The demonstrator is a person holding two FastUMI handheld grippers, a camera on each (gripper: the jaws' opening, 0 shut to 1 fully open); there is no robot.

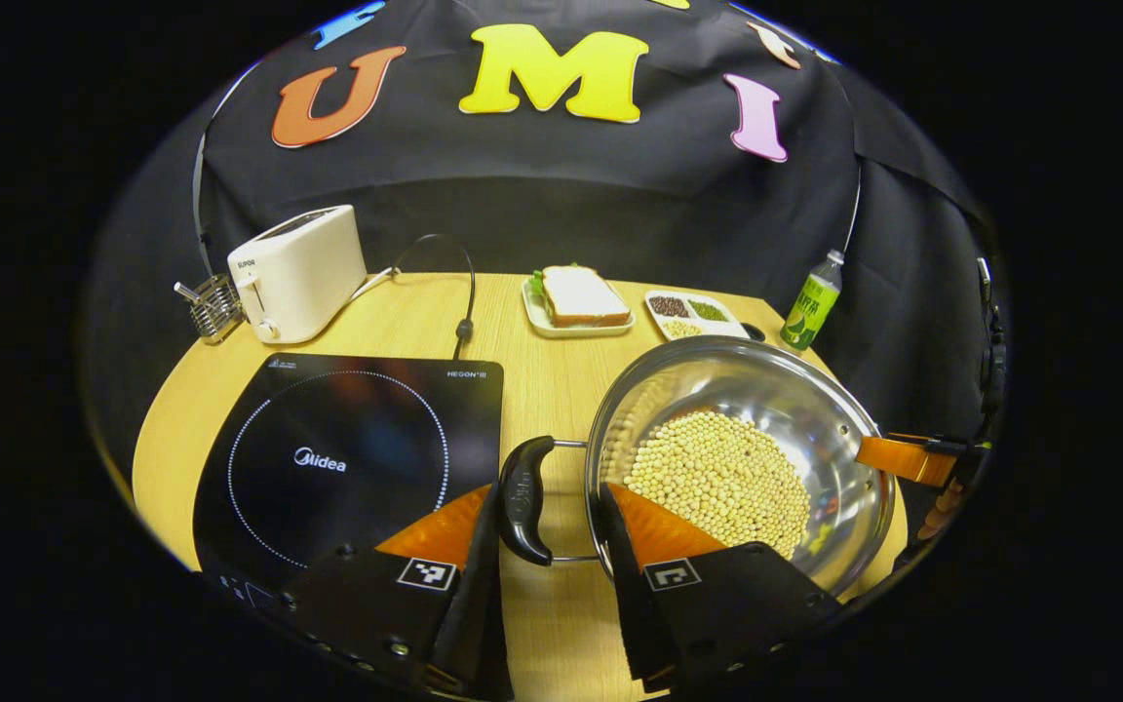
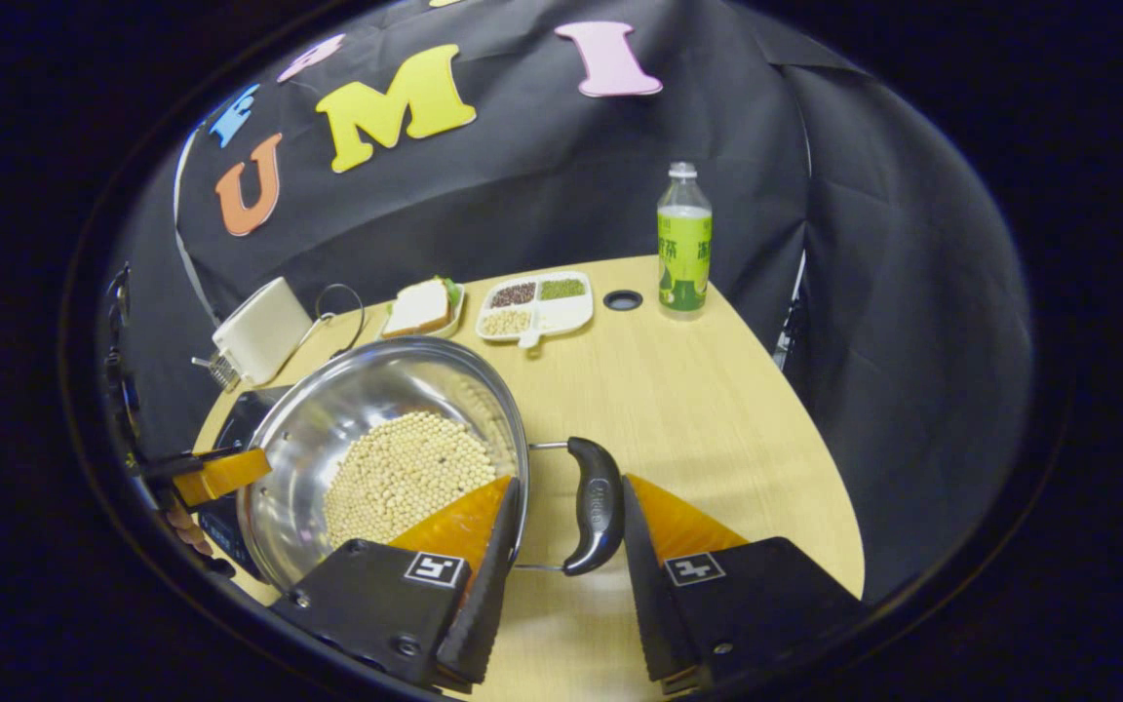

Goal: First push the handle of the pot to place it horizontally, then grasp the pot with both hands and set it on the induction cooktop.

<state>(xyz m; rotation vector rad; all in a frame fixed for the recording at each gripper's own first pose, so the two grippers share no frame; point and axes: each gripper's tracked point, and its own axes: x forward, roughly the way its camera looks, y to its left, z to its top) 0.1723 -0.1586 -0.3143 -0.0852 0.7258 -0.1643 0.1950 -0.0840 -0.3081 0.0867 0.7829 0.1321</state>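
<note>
Claws: left claw (image 1: 550,546) and right claw (image 2: 566,546) released, each straddling a pot (image 1: 737,458) handle, apparently untouched. Pending: grasp, lift onto cooktop (image 1: 347,458).

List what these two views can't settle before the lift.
- Left gripper: fingers straddle the pot's handle; whether the pads touch it can't be told.
- Right gripper: same doubt at the other handle.
- Induction cooktop: near edge and controls hidden behind the left gripper's finger; in the right gripper view the pot covers most of it.
- Divided tray: contents too small to identify.
</note>
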